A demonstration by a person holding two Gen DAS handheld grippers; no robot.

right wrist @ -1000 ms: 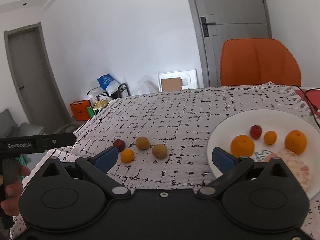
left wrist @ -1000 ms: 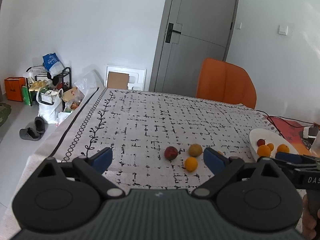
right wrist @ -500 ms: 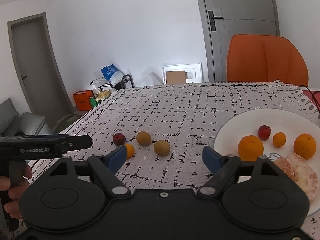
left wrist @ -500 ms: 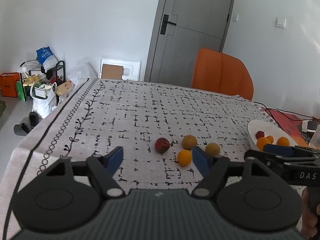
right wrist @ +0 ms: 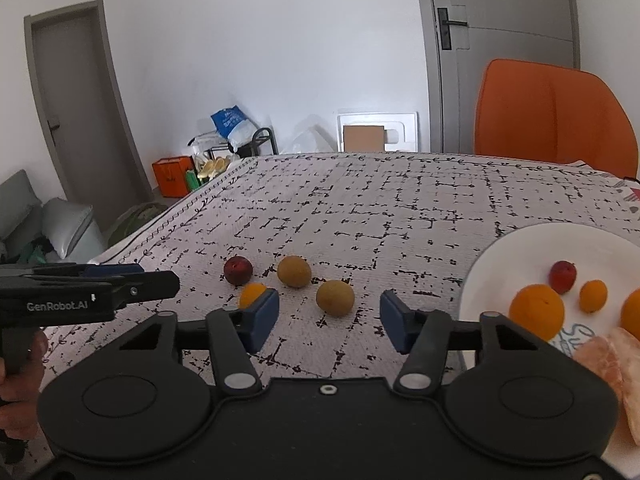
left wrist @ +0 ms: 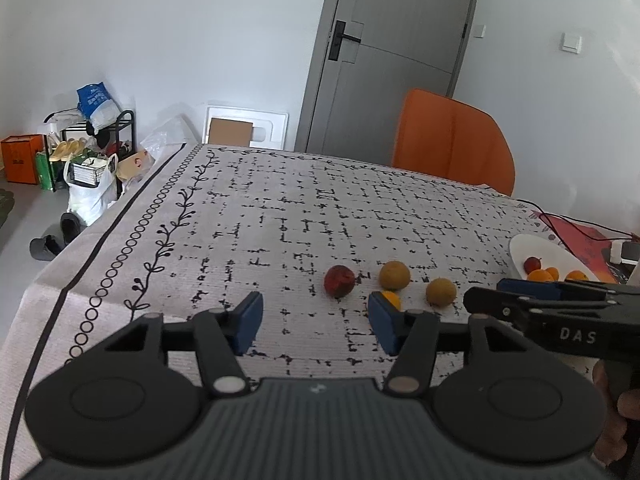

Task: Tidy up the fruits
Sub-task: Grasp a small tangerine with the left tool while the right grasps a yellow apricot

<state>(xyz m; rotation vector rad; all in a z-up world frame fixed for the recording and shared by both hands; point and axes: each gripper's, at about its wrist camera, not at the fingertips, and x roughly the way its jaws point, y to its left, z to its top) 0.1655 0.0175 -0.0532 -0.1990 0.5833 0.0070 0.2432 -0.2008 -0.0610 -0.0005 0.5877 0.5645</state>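
Four loose fruits were seen on the patterned tablecloth (right wrist: pixel 360 208): a dark red plum (right wrist: pixel 238 271), a small orange fruit (right wrist: pixel 251 294) just beside it at about five o'clock, and two dull brownish-green round fruits, one (right wrist: pixel 294 271) at three o'clock of the plum and the other (right wrist: pixel 335 297) at about four o'clock of that one. None of the four appeared to be touched by a gripper. The left gripper (left wrist: pixel 314 322) was held above the cloth with its blue fingers (left wrist: pixel 248 322) partly apart; its jaws had just been closing, and nothing was caught between them, the small orange fruit (left wrist: pixel 391 299) being partly hidden behind the right-hand pad. The right gripper (right wrist: pixel 327 325) was likewise part-open, its jaws having just been closing, with the nearer brownish fruit framed in the gap beyond the pads but not pressed by them. A white plate (right wrist: pixel 520 252) was set at three o'clock of the loose fruits, well apart from them. In it were seen a small red fruit (right wrist: pixel 563 276), a large orange (right wrist: pixel 537 317), a small orange (right wrist: pixel 593 295), another orange (right wrist: pixel 632 314) cut by the frame edge, and peeled pinkish citrus segments (right wrist: pixel 616 364). An orange chair (right wrist: pixel 552 116) stood behind the table at twelve o'clock of the plate.
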